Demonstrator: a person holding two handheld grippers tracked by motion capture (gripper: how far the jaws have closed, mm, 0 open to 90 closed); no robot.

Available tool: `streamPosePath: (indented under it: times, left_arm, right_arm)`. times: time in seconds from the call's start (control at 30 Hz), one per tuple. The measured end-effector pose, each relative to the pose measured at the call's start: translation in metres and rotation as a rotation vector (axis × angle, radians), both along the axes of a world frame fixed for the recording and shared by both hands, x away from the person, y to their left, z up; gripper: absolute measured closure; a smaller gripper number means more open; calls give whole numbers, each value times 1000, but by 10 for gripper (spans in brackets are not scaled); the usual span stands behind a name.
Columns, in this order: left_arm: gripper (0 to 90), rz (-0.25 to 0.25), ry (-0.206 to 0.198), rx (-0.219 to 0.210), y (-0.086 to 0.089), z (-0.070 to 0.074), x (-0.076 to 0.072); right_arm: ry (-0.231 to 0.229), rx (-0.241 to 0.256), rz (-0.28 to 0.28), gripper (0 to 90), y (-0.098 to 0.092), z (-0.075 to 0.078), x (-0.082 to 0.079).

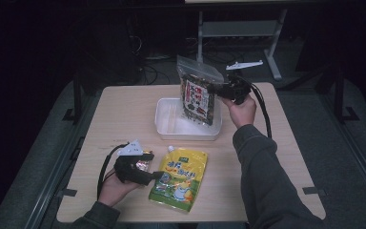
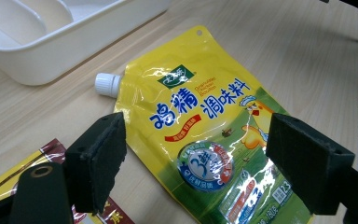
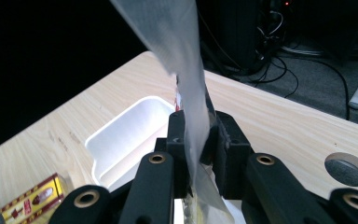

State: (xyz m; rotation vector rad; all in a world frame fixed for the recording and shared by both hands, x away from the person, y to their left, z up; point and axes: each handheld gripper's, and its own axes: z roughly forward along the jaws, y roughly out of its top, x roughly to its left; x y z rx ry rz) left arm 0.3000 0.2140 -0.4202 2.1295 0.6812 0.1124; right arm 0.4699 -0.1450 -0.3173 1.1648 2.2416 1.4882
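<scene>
The right gripper (image 1: pixel 221 89) is clenched on a clear zip bag (image 1: pixel 199 93) of dark dried food, holding it upright above the white tray (image 1: pixel 171 128) at the middle of the bench (image 1: pixel 124 112). The bag's lower edge hangs over the tray's right half; whether it touches the tray cannot be told. In the right gripper view the two fingers (image 3: pixel 179 140) pinch the bag's clear film (image 3: pixel 186 70) edge-on, so the film blocks the sight line between them, and the tray (image 3: pixel 121 140) lies below and beyond.

The left gripper (image 1: pixel 158 175) rests low at the near left of the bench, fingers released. In the left gripper view its fingers (image 2: pixel 100 161) stand wide apart over the lower part of a yellow spouted pouch (image 2: pixel 209 135), which lies flat and is not grasped. The pouch's white cap (image 2: pixel 106 84) points toward the tray (image 2: pixel 51 51).

A red and gold packet (image 2: pixel 23 179) lies under the left gripper, just beside the pouch. The high view shows it only as a glint (image 1: pixel 143 165); the right gripper view shows one end (image 3: pixel 35 198).

Count: one tray, one zip bag, one pouch, one packet, two grippers. A round cable hole (image 3: pixel 348 169) sits in the bench top near the right gripper.
</scene>
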Motion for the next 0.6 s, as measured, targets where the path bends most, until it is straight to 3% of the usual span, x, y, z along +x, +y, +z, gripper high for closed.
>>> streamPosePath:
  times: [0.6]
  left_arm:
    - [195, 4, -1, -1, 1, 0, 0]
  right_arm:
    - [36, 12, 67, 774, -11, -8, 7]
